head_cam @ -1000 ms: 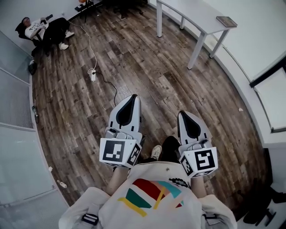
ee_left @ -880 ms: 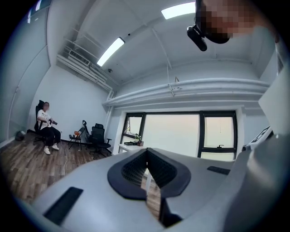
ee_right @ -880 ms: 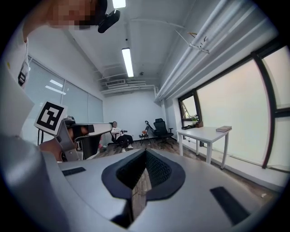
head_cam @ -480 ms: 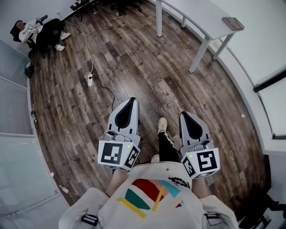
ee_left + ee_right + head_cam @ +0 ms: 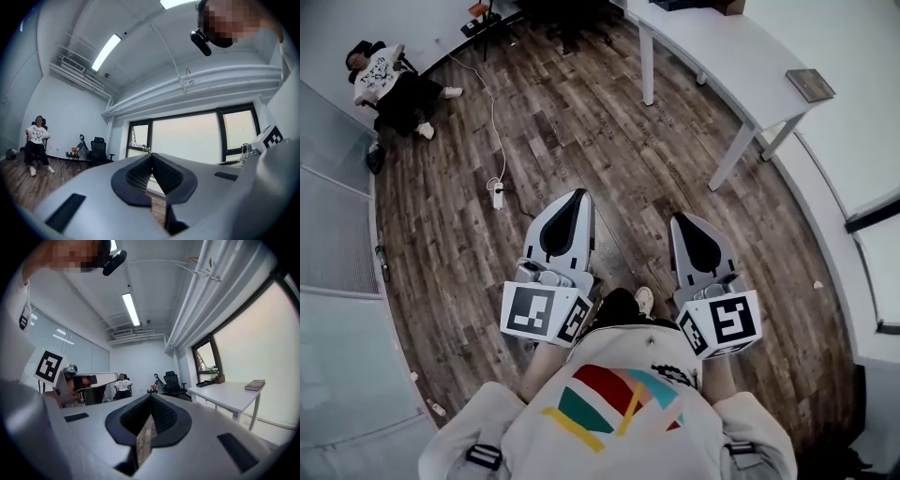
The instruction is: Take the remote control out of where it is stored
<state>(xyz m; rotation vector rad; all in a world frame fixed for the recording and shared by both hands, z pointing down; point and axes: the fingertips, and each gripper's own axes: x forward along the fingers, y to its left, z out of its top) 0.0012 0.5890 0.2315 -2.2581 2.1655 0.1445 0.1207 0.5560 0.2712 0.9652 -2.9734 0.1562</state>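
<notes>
Brown wood-plank floor fills most of the head view. The person stands on it and holds both grippers level in front of the body. The left gripper has its jaws closed tip to tip with nothing between them. The right gripper looks the same in its own view, with the ribbed pads meeting at the front and only floor showing through the slit behind.

The remote control appears in no view, and neither does any drawer, box or holder that could plainly be its store. The long white worktop at the upper right carries one flat brown book-like item near its end. It is too small to make out further. A white power strip on a cable lies on the floor ahead of the left gripper. A seated person in a white top is well away by the far wall.

The step in hand seems to be getting to the storage place, so nothing of the task proper is done yet. To do it well:
- Find the store first and face it squarely.
- Step wide of the cable.
- Open the jaws of the reaching gripper before it gets close.
- Keep the other gripper free to hold a lid or drawer if one turns up.
</notes>
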